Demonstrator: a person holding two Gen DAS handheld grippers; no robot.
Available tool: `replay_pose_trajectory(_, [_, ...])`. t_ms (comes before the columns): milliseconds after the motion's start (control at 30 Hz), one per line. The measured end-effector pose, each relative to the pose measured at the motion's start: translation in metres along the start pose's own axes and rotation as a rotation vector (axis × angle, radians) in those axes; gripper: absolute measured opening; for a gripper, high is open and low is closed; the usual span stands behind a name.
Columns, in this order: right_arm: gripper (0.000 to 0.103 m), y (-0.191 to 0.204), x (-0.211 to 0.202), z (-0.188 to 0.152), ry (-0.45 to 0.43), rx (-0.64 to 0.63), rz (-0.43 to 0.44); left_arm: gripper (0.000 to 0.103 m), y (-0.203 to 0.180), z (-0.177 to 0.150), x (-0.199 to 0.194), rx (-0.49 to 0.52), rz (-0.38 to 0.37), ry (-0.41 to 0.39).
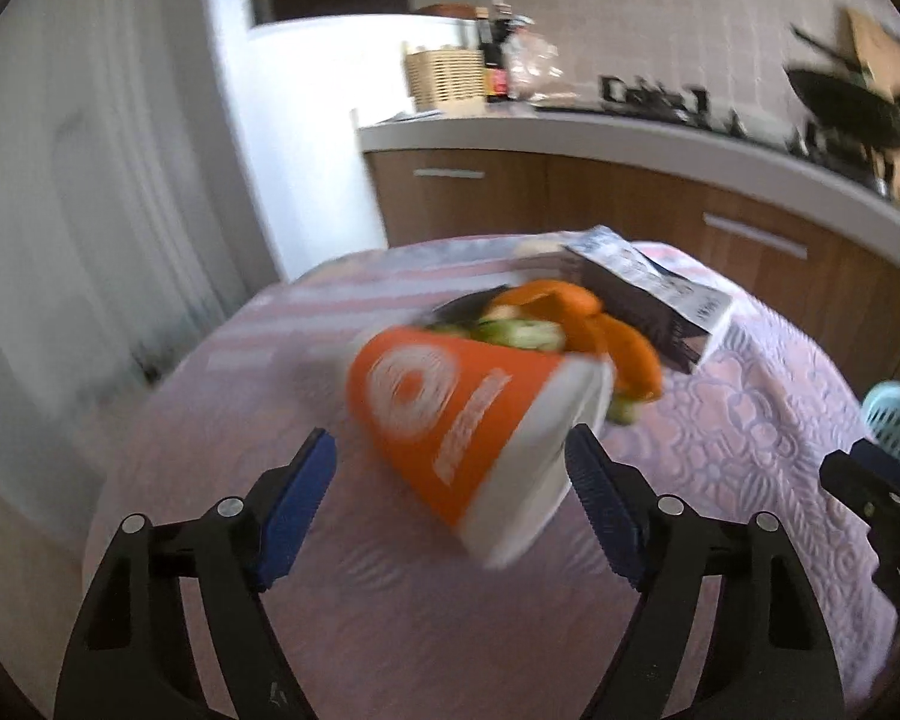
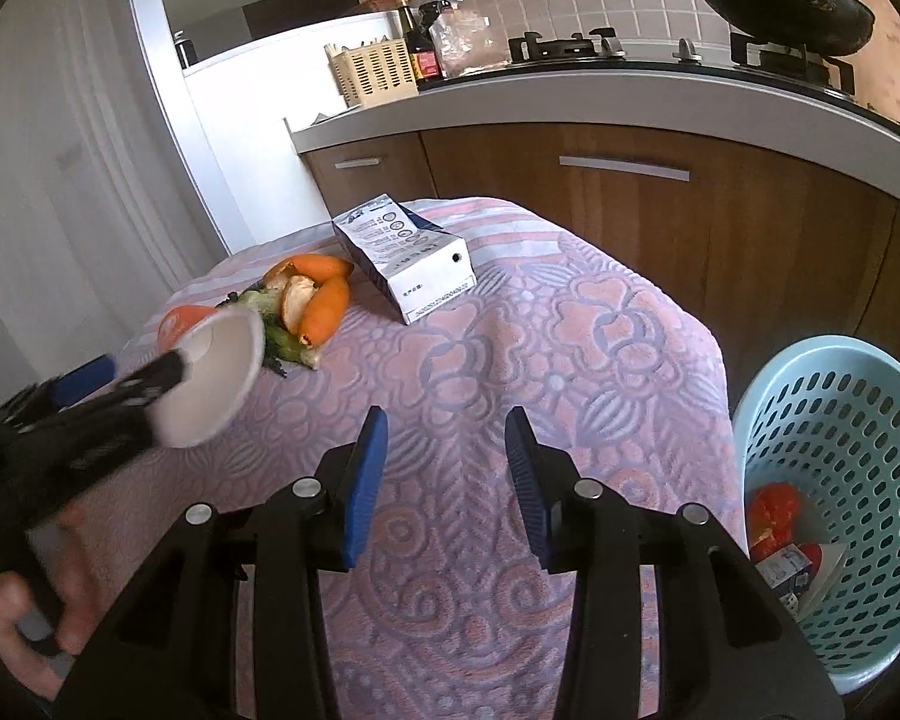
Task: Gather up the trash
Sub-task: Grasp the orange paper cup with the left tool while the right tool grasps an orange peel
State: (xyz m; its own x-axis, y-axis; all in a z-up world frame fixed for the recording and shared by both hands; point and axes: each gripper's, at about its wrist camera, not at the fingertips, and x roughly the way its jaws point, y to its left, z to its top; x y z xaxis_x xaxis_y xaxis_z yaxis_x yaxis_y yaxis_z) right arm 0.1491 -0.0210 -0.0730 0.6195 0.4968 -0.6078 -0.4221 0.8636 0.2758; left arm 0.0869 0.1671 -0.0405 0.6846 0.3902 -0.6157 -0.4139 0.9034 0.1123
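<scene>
Lying on its side between the wide-spread fingers of the left gripper (image 1: 450,483), the orange paper cup (image 1: 468,432) is blurred — whether the right-hand pad touches its white rim I cannot tell. Behind it sit orange peel (image 1: 600,330) and a carton (image 1: 654,300) on the cloth-covered desk (image 1: 210,420).

From the right wrist, the right gripper (image 2: 447,456) is spread over bare cloth, holding nothing — the blue basket (image 2: 834,420) stands beside the desk with trash inside.

Orange-and-white cup (image 1: 468,426), pale blue basket (image 2: 840,420) — pink floral cloth (image 2: 540,324).
</scene>
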Motion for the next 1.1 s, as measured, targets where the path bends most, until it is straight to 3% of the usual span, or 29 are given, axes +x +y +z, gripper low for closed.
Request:
replay_pose_trajectory(100, [0.037,0.004,0.001,0.000,0.001,-0.013,-0.007,0.075,0.033,-0.007,-0.009,-0.052,0.012,-0.005])
replay_pose_trajectory(200, [0.037,0.007,0.001,0.000,0.001,-0.024,-0.018,0.075,0.055,-0.011,-0.016,-0.060,-0.030,-0.004])
replay_pose_trajectory(367, [0.037,0.008,0.003,0.000,0.007,-0.031,-0.031,0.079,0.064,-0.016,-0.028,-0.044,-0.231,0.002])
replay_pose_trajectory(433, [0.037,0.008,0.004,-0.001,0.012,-0.034,-0.031,0.081,0.070,-0.014,-0.029,-0.081,-0.307,-0.010])
replay_pose_trajectory(600, [0.037,0.011,0.005,-0.001,0.017,-0.043,-0.035,0.080,0.088,-0.009,-0.002,-0.220,-0.289,0.027])
replay_pose_trajectory(667, [0.038,0.012,0.006,-0.002,0.018,-0.045,-0.033,0.079,0.093,-0.009,0.016,-0.253,-0.322,0.068])
replay_pose_trajectory(933, [0.038,0.016,0.008,0.000,0.034,-0.067,-0.015,0.077,0.072,-0.008,0.051,-0.290,-0.386,0.141])
replay_pose_trajectory(1000, [0.038,0.020,0.009,0.001,0.040,-0.080,-0.004,0.067,0.064,-0.007,0.056,-0.285,-0.398,0.157])
replay_pose_trajectory(1100, [0.042,0.032,0.012,0.011,0.057,-0.100,0.039,0.062,0.053,-0.007,0.066,-0.289,-0.415,0.185])
